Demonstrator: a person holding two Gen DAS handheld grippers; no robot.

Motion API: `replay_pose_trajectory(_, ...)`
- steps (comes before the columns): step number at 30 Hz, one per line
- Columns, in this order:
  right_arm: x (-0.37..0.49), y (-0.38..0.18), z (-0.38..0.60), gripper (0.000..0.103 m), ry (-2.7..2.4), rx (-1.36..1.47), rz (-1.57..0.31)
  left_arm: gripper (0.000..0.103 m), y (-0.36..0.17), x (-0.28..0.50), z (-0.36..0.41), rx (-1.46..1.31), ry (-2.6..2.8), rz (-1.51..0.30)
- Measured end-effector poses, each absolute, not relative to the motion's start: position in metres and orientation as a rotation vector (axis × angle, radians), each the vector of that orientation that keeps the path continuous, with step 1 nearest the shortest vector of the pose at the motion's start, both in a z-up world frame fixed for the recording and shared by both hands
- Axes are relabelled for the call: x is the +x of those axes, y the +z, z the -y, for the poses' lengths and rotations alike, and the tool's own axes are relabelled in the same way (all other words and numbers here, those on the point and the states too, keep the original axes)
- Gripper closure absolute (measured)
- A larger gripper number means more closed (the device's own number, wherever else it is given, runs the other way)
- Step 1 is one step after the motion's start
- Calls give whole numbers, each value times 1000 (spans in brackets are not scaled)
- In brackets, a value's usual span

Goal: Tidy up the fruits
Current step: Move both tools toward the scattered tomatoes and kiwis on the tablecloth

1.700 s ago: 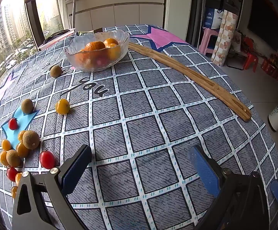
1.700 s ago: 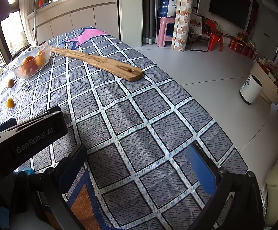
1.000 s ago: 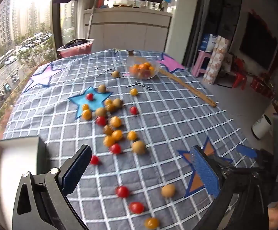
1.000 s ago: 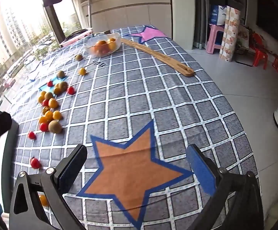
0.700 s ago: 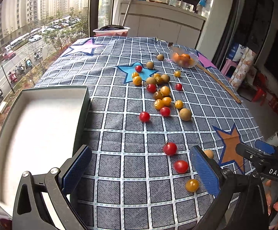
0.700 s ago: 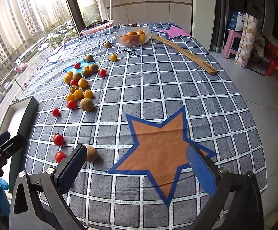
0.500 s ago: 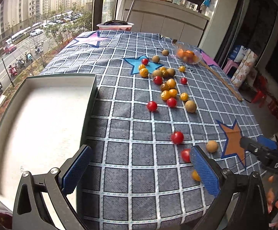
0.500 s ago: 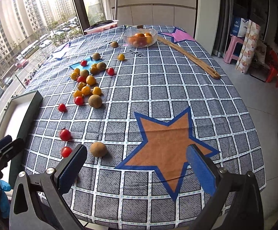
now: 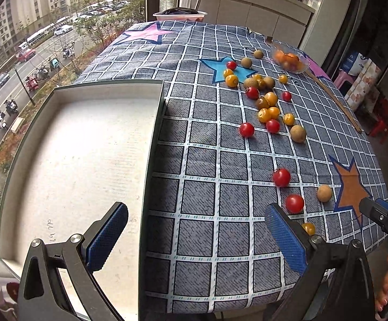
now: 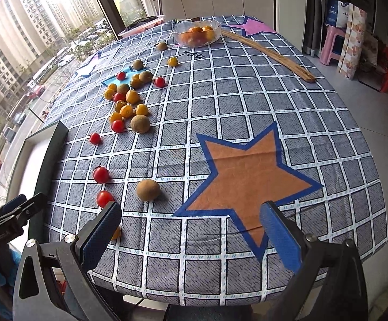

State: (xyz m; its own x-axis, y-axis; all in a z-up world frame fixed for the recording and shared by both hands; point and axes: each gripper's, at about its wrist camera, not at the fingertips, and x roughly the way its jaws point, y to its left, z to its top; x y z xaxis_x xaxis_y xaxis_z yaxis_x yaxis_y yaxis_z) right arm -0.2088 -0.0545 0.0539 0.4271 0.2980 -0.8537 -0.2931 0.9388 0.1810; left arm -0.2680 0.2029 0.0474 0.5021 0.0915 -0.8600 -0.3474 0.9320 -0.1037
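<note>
Several red cherry tomatoes, yellow-orange small fruits and brown round fruits lie scattered on the checked tablecloth (image 9: 202, 160). The nearest are a red tomato (image 9: 294, 203), another red tomato (image 9: 281, 177) and a brown fruit (image 10: 148, 190). A cluster (image 10: 127, 107) lies further back. A dark-rimmed tray with a white bottom (image 9: 81, 160) sits at the near left; it also shows in the right wrist view (image 10: 52, 147). My left gripper (image 9: 196, 235) is open and empty over the tray's right edge. My right gripper (image 10: 191, 235) is open and empty over the table's near edge.
A glass bowl of oranges (image 10: 197, 32) stands at the far end beside a long wooden stick (image 10: 269, 52). A pink basin (image 9: 179, 14) sits at the far edge. The window is to the left, the floor drops off to the right.
Both grippers have pulled back from the far end to the near edge. The scattered fruit and the tray have come into view. Both stayed open.
</note>
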Motion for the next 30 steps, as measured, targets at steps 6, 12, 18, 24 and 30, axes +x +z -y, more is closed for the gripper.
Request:
replay_pose_trajectory(6, -211, 57, 50, 0, 375, -20, -1067, 0, 50, -265, -202, -245, 276, -1005)
replay_pose_trajectory(12, -210, 50, 45, 0, 382, -34, -1086, 0, 49, -255, -196, -218, 273, -1020)
replay_pose_trajectory(18, -210, 49, 47, 0, 384, -37, -1092, 0, 47, -249, -190, -195, 265, -1035)
replay_pose_trajectory(24, -207, 47, 49, 0, 378, -34, -1097, 0, 46, -246, -186, -183, 260, -1041)
replay_pose_trajectory(30, -207, 46, 47, 0, 383, -42, -1100, 0, 45, -241, -183, -168, 256, -1047)
